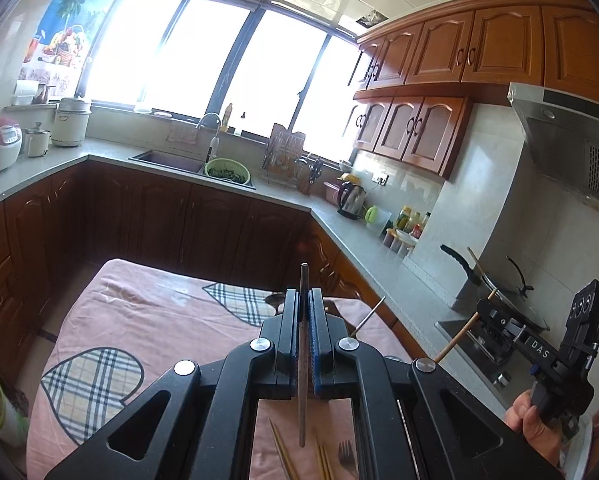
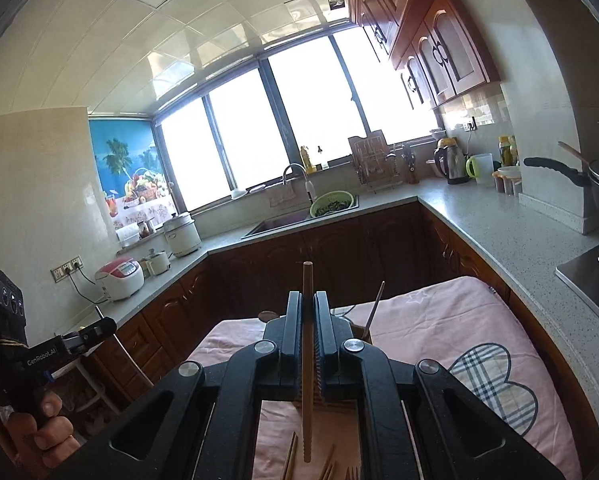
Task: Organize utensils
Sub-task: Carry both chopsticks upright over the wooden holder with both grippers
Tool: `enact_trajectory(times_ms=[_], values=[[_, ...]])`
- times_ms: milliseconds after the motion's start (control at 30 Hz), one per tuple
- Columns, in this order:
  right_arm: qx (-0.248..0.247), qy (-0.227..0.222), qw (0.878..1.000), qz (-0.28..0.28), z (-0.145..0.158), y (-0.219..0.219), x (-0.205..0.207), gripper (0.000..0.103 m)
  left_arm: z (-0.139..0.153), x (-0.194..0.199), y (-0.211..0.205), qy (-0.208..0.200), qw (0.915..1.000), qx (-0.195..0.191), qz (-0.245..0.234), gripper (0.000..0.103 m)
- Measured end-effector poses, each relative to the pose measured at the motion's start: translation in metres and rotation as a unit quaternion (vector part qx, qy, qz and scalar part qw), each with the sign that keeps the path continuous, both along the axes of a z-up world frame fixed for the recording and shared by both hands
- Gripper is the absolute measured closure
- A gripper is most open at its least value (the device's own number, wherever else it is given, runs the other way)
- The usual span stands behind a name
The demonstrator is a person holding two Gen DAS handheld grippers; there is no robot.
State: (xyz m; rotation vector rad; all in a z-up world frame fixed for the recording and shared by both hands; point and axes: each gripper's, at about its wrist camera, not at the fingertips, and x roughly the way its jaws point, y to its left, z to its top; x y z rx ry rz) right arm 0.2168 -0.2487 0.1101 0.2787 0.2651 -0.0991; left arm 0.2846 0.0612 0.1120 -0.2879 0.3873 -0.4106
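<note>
My left hand-held gripper (image 1: 304, 300) is clamped on a dark chopstick (image 1: 302, 354), which stands upright between the pads and pokes out above and below them. My right hand-held gripper (image 2: 308, 302) pinches a brown wooden chopstick (image 2: 307, 360) the same way. Both hang above the pink-clothed surface (image 1: 147, 320). More chopsticks (image 1: 283, 456) and a fork (image 1: 345, 456) lie on the cloth just below the held ones, near its front edge. Beyond the cloth's far edge there is open floor before the dark cabinets (image 1: 187, 216).
</note>
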Motion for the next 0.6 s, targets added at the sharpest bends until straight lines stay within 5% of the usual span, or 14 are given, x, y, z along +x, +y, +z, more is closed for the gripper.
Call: enact_trajectory(times_ms=[367,600], values=[[0.013,-0.051,0.998,-0.041,0.015,-0.032,0.045,0.098,-0.019,0.078,-0.018,-0.024,0.9988,-0.029,0.030,0.100],[0.030,-0.054,0.996,-0.065,-0.002,-0.058,0.078,0.098,-0.056,0.143,-0.040,-0.012,0.9972,-0.042,0.061,0.100]])
